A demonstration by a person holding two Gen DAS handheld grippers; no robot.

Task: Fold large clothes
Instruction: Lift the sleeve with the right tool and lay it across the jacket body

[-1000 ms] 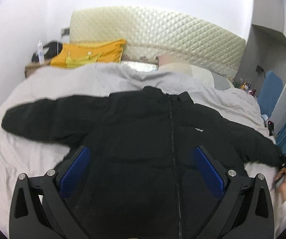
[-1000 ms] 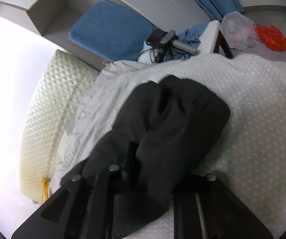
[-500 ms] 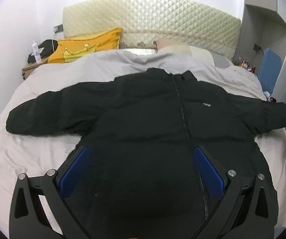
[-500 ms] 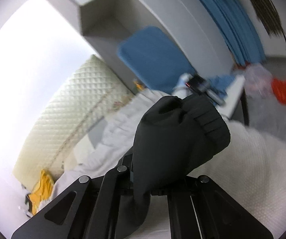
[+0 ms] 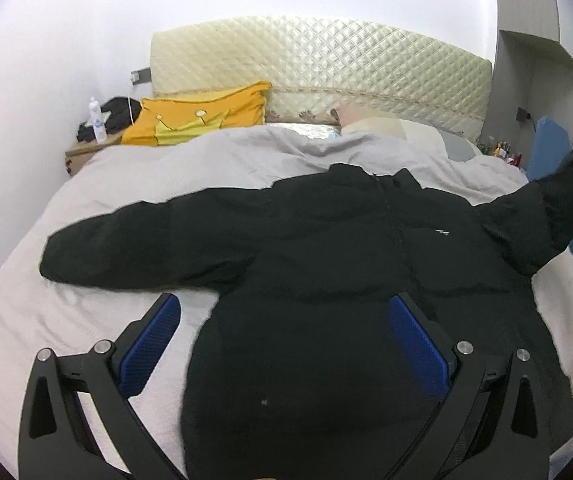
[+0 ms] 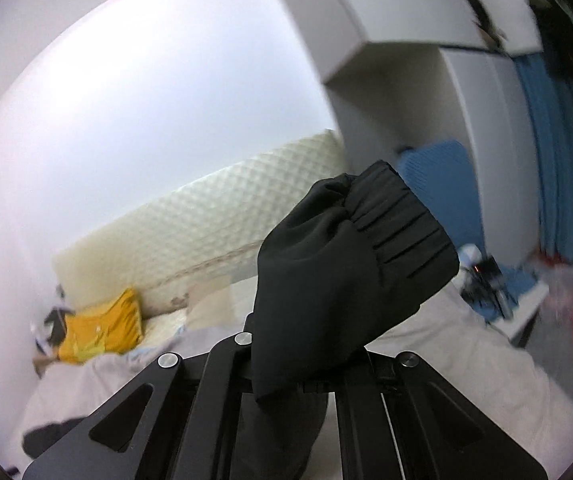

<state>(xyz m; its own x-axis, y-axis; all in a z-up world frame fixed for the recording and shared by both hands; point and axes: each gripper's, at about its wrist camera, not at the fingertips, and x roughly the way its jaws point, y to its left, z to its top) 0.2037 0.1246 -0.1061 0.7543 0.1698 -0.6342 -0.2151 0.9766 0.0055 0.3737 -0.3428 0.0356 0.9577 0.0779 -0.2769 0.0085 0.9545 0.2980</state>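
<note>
the jacket (image 5: 326, 280) is spread front-up on the bed (image 5: 86, 320), collar away from the left hand-held gripper (image 5: 282, 344), which is held wide open and empty above the hem. the right hand-held gripper (image 6: 306, 364) is clamped on the cuff (image 6: 366, 264), raised to its right; the sleeve's long axis runs back toward the body.

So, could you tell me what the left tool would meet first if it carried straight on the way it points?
Most likely the black jacket: the open left tool points down at its body, spread on the bed. Depth is unclear.
</note>
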